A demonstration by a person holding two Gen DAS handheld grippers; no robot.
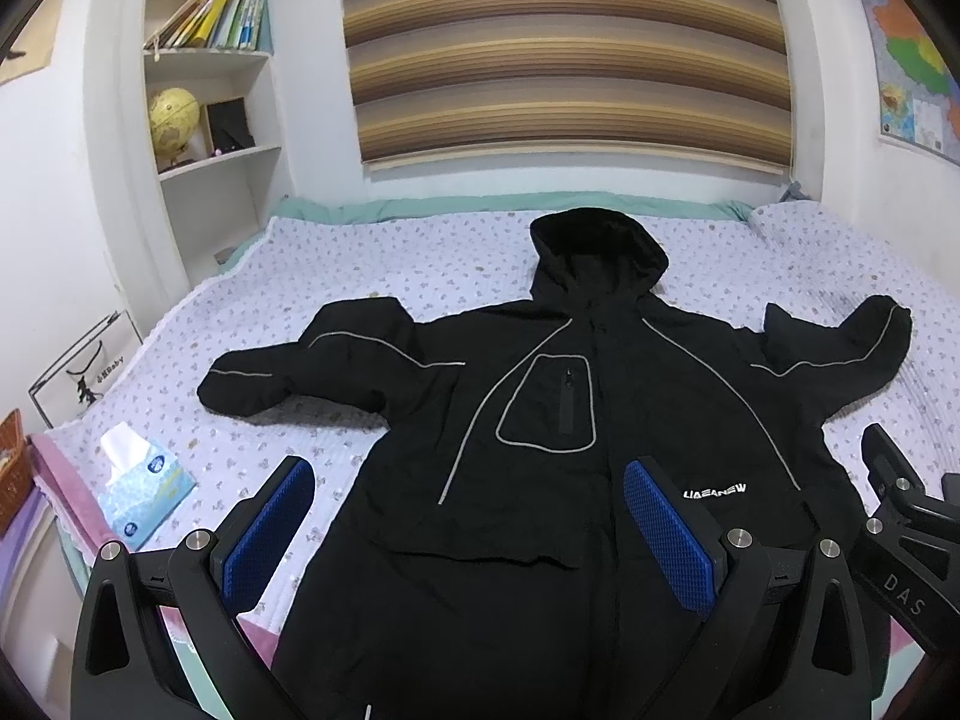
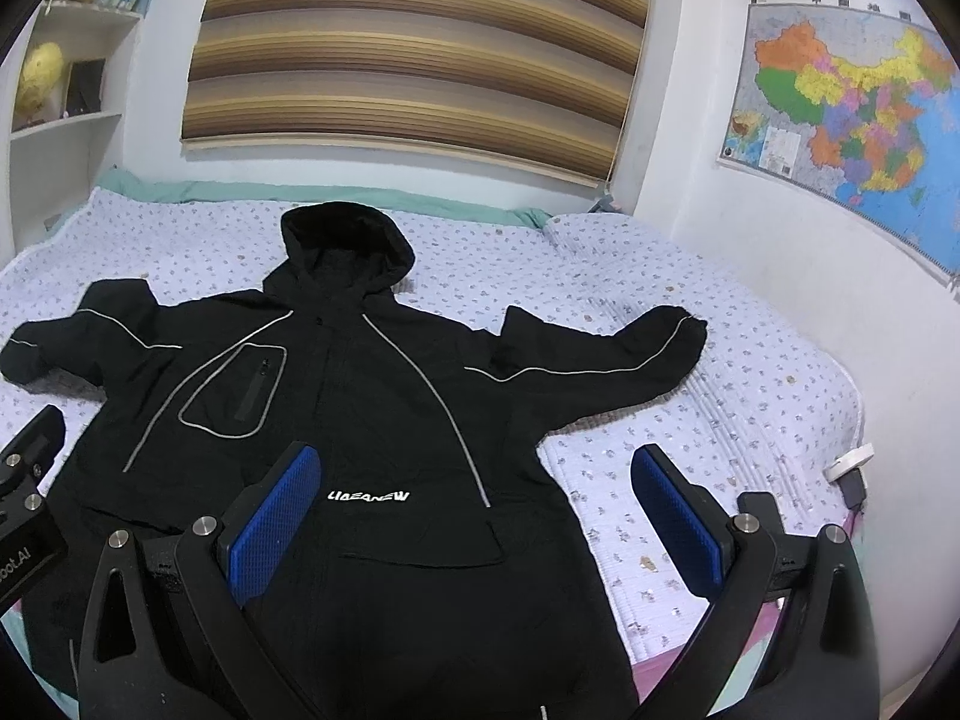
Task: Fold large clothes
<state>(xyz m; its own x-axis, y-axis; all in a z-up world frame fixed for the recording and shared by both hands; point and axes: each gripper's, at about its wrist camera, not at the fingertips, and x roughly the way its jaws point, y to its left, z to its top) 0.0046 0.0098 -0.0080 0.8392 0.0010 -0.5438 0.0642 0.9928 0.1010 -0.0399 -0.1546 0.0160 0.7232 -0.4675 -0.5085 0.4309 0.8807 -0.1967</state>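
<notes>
A black hooded jacket (image 1: 558, 396) (image 2: 360, 396) with grey piping and a white chest logo lies front up and spread flat on the bed, hood toward the wall, both sleeves stretched out sideways. My left gripper (image 1: 468, 498) hovers open above the jacket's lower left part, nothing between its blue pads. My right gripper (image 2: 477, 480) is open too, over the jacket's lower right edge and the bedspread. Each gripper shows at the edge of the other's view. The jacket's hem is hidden under the grippers.
The bed (image 1: 372, 252) has a lilac flowered quilt. A blue tissue box (image 1: 141, 489) sits near its left edge beside a brown basket (image 1: 12, 474). A white charger (image 2: 849, 462) lies at the right edge. A bookshelf (image 1: 210, 60) and a wall map (image 2: 852, 114) flank a striped blind.
</notes>
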